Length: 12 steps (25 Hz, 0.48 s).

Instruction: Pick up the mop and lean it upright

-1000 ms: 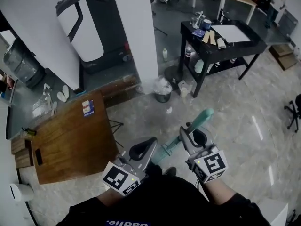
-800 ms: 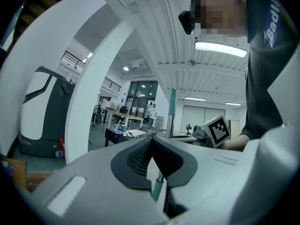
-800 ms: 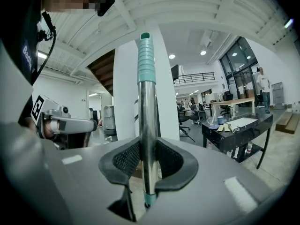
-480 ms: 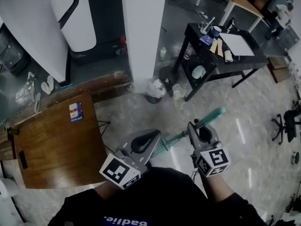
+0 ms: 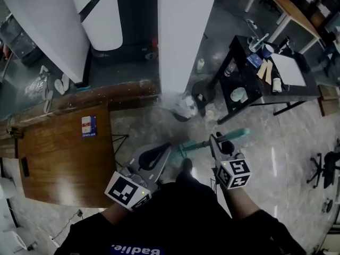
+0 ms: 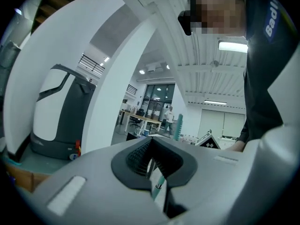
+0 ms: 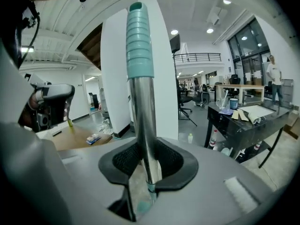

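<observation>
The mop is off the floor, carried between both grippers. Its teal grip [image 5: 239,134] points right in the head view, and the metal pole [image 5: 194,145] runs left from it. My right gripper [image 5: 219,144] is shut on the pole just below the grip; in the right gripper view the pole [image 7: 143,125] rises from the jaws [image 7: 145,168] to the ribbed teal end [image 7: 139,41]. My left gripper [image 5: 159,154] is shut on the pole lower down, where a thin stretch of pole [image 6: 158,185] shows between its pads [image 6: 152,163]. The mop head is hidden under my body.
A white pillar [image 5: 186,36] stands straight ahead with a bin [image 5: 186,108] and clutter at its foot. A wooden table [image 5: 64,153] is at the left, a black table [image 5: 276,84] with items at the right, and a floor-cleaning machine [image 5: 106,20] behind.
Both grippers have carried the mop forward toward the white pillar. The handle has sunk and now lies flatter across the view. Both grips are unchanged.
</observation>
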{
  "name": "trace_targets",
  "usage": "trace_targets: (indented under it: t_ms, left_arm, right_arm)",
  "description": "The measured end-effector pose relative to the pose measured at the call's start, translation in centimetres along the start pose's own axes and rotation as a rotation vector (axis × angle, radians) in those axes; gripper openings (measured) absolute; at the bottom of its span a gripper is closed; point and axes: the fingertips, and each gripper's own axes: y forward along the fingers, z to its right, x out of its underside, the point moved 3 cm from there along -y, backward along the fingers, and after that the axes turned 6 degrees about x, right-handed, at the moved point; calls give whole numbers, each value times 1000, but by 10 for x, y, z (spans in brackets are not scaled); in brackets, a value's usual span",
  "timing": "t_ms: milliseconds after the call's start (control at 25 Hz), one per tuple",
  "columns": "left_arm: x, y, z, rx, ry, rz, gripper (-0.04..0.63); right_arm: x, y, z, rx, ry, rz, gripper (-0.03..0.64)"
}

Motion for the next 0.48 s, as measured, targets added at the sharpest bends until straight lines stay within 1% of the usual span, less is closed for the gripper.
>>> trace_targets:
  t_ms: [200,360,480]
  left_arm:
    - [-14,32,-18,-131,19,-13,19]
    - [-16,48,-34,-220,16,-25,19]
    - [-17,53,-45,-276,11,-39,18]
  right_arm:
    - [6,72,23,-99,-11,-78,101]
    - [14,138,31,-154,-19,-148,101]
    - [17,185,34,-172,-21,-202,101]
